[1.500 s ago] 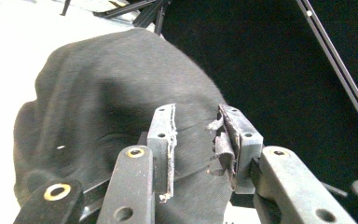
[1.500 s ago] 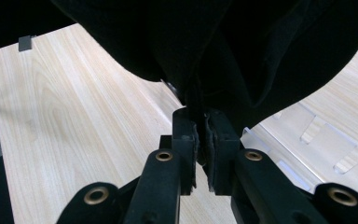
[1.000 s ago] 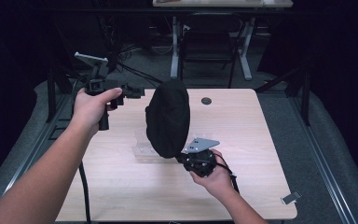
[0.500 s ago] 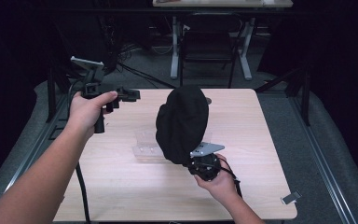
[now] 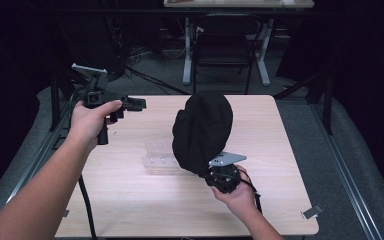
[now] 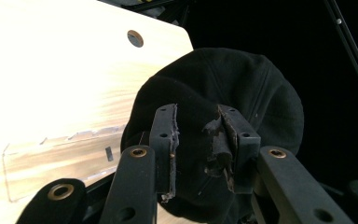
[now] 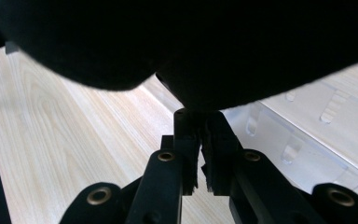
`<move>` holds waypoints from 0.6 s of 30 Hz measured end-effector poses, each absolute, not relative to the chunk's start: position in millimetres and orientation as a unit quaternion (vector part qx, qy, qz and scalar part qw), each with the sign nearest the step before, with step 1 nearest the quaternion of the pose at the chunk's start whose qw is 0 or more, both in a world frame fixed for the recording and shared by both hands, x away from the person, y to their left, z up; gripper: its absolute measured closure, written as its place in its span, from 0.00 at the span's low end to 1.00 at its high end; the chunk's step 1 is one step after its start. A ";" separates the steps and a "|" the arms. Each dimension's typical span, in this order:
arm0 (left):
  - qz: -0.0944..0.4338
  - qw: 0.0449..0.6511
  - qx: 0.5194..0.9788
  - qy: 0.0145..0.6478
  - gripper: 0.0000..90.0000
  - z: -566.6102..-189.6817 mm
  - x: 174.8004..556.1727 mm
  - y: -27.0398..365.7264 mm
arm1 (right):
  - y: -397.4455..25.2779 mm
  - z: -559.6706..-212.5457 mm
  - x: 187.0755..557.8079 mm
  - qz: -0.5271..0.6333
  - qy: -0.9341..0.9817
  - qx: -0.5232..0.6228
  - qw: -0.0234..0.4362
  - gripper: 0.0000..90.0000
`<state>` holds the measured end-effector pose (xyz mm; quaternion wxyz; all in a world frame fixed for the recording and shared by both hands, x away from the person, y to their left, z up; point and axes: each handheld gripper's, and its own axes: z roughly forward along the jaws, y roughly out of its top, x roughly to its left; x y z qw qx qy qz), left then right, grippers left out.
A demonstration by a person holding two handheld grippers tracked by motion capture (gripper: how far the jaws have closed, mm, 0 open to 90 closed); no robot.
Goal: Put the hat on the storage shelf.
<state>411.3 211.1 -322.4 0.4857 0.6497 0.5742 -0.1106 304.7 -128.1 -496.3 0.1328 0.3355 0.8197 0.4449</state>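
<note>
Here my right gripper was clenched on the lower edge of the black cap and held it upright in the air above the wooden table, just beside the clear plastic tray. My left gripper stood released, jaws apart and holding nothing, well apart from the cap at the table's far left edge.

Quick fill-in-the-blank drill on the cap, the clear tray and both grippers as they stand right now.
1. The black cap is held up by the ____ gripper.
2. The left gripper is ____, off the cap.
3. The clear tray lies on the ____.
4. The cap's colour is ____.

Missing words: right; open; table; black
</note>
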 end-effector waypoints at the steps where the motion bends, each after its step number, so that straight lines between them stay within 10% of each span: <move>1: -0.110 0.486 0.648 0.576 0.77 -322.3 411.0 211.6 | -128.9 -495.7 304.4 0.444 0.819 0.337 0.134 0.94; 18: -0.109 0.485 0.644 0.582 0.77 -325.0 410.4 220.6 | -121.1 -497.9 314.2 0.409 0.845 0.303 0.163 0.95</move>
